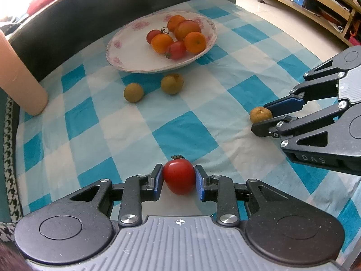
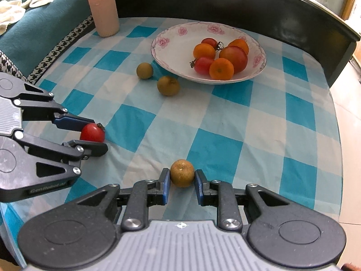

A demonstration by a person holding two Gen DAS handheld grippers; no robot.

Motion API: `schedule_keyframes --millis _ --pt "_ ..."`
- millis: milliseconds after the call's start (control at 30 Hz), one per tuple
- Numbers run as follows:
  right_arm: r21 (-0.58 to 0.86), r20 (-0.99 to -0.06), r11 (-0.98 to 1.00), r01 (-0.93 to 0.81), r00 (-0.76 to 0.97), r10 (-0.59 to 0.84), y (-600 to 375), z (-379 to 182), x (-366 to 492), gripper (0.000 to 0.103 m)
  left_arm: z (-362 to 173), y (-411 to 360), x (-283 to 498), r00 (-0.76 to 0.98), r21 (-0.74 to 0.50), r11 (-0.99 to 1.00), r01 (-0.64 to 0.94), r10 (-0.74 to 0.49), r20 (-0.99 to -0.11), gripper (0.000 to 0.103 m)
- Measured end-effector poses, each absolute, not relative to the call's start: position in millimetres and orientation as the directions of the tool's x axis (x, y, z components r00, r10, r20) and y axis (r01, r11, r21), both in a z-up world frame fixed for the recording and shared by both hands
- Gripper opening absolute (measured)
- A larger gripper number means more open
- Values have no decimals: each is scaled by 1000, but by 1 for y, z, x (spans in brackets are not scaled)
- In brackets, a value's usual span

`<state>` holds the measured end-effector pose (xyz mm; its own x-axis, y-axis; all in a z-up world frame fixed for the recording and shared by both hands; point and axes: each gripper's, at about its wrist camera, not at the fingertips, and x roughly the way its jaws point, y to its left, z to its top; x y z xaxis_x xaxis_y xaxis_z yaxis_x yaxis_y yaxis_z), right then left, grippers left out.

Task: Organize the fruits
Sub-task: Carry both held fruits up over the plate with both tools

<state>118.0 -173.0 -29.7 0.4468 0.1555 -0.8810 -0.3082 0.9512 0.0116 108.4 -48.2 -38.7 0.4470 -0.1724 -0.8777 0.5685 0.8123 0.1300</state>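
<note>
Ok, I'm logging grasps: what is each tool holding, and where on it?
Left tool clamps the small red tomato across its sides, stem pointing away. Right tool clamps the round brown-green fruit across its sides.

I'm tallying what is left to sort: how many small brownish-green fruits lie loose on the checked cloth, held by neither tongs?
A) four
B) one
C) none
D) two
D: two brownish-green fruits lie free near the plate, while a third sits clamped in the right tongs and the left tongs hold a tomato.
</note>
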Motion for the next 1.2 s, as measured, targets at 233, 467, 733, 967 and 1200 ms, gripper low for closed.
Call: schedule_keyframes --millis 233,467,733,967,1200 --pt "18 -877 954 -301 453 159 -173 -30 119 39 -41 -43 106 459 124 815 566 -187 -869 41" --pt "7 -877 954 -301 456 151 -172 -30 119 39 -40 -47 102 479 150 811 566 -174 -860 38" --pt "-7 -876 954 -299 461 139 -170 -28 119 39 -35 -48 105 485 157 819 552 -162 -860 37" --pt "-11 -851 959 -282 506 139 -170 -14 128 39 -19 -53 117 518 150 833 532 -181 -836 37" --pt "-20 -825 964 -266 549 134 -170 1 141 39 -8 -58 131 554 156 848 507 -182 -812 38"
